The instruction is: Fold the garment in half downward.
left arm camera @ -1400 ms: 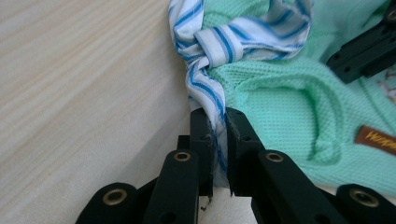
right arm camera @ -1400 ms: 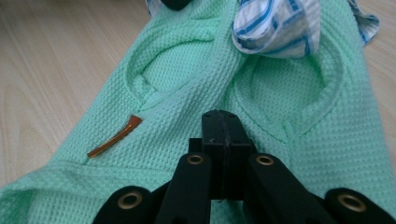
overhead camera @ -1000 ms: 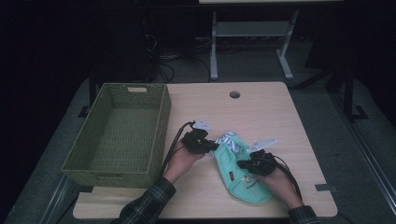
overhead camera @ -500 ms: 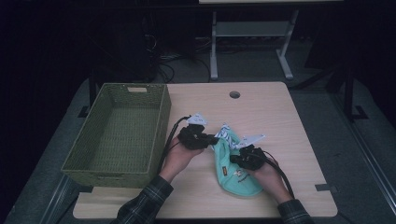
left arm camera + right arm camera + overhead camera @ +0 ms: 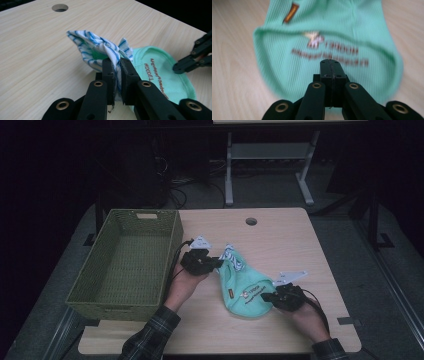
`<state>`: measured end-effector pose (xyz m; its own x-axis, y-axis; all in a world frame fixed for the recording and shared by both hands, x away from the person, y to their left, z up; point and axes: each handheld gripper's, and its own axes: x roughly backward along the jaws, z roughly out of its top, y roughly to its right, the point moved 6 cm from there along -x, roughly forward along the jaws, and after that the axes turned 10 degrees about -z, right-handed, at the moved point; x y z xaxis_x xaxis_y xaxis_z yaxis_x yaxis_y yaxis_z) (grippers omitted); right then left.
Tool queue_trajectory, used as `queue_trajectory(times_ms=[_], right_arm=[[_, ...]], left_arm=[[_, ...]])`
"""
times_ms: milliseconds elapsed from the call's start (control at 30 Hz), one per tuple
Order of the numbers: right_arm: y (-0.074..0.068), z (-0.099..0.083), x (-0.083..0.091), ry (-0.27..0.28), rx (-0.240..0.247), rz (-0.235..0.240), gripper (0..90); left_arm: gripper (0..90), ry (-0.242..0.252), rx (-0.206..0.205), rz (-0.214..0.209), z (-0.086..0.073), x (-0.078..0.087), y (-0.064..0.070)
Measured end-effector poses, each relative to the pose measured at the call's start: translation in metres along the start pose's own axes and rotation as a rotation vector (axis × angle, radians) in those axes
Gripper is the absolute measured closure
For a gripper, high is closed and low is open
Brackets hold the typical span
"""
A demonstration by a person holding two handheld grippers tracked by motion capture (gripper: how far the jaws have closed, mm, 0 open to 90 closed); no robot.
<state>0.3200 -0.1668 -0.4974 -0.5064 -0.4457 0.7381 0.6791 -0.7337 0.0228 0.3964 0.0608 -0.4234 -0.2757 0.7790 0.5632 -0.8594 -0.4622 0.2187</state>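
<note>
Re left gripper: clamped on the blue-striped cloth at the upper end of the mint-green garment, jaws pressed tight with fabric bunched between them. Same grip and nearly the same spot as half a second ago, just beside the wicker basket.

Re right gripper: jaws closed flat together in its own view, tip at the garment's lower right hem. No cloth seen between them; can't tell whether a thin edge is caught. Sits further to the person's right and well apart from the left gripper, whereas half a second ago sat close beside it, near the garment's upper part.

Re garment: lies flat on the table between the two grippers, printed lettering and small orange tag facing up. Looks rounder and wider at the hem than in the earlier frames, where it ran long and narrow towards the near edge.

Judgement: reads as smoothing or spreading, with one end anchored and the other drawn or swept outward. Fabric near flat. Not yet lifted, nothing in the basket. Likely next: re-grip at the hem, then fold or carry across to the basket.
</note>
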Motion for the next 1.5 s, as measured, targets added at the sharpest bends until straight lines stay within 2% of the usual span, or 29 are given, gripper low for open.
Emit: queue_trajectory(times_ms=[67,133,300,500,733,933,1167,1333,1500], right_arm=[[0.001,-0.008,0.004,-0.009,0.0,-0.006,89.9],[0.001,-0.011,0.005,-0.006,-0.016,0.006,89.9],[-0.001,-0.013,-0.001,-0.028,-0.003,0.007,89.9],[-0.003,-0.013,-0.006,-0.04,0.006,-0.003,90.0],[-0.004,-0.011,-0.006,-0.045,0.002,-0.01,90.0],[-0.005,-0.011,-0.006,-0.043,-0.001,-0.013,90.0],[-0.005,-0.012,-0.006,-0.044,-0.007,-0.016,90.0],[-0.006,-0.011,-0.007,-0.04,-0.011,-0.006,90.0],[-0.004,-0.012,-0.007,-0.035,-0.004,-0.008,90.0]], left_arm=[[82.9,-0.005,-0.004,0.003,0.0,-0.001,0.0],[82.9,-0.009,-0.002,-0.002,-0.001,-0.003,0.002],[82.9,0.0,-0.005,-0.024,0.0,-0.003,0.004],[82.9,0.023,-0.013,-0.078,0.005,-0.002,0.011],[82.9,0.033,-0.031,-0.162,0.01,-0.006,0.029],[82.9,0.024,-0.049,-0.22,0.011,-0.013,0.045],[82.8,-0.008,-0.077,-0.275,0.01,-0.025,0.064],[82.7,-0.038,-0.097,-0.29,0.005,-0.03,0.068],[82.7,-0.062,-0.099,-0.311,-0.003,-0.036,0.071]])
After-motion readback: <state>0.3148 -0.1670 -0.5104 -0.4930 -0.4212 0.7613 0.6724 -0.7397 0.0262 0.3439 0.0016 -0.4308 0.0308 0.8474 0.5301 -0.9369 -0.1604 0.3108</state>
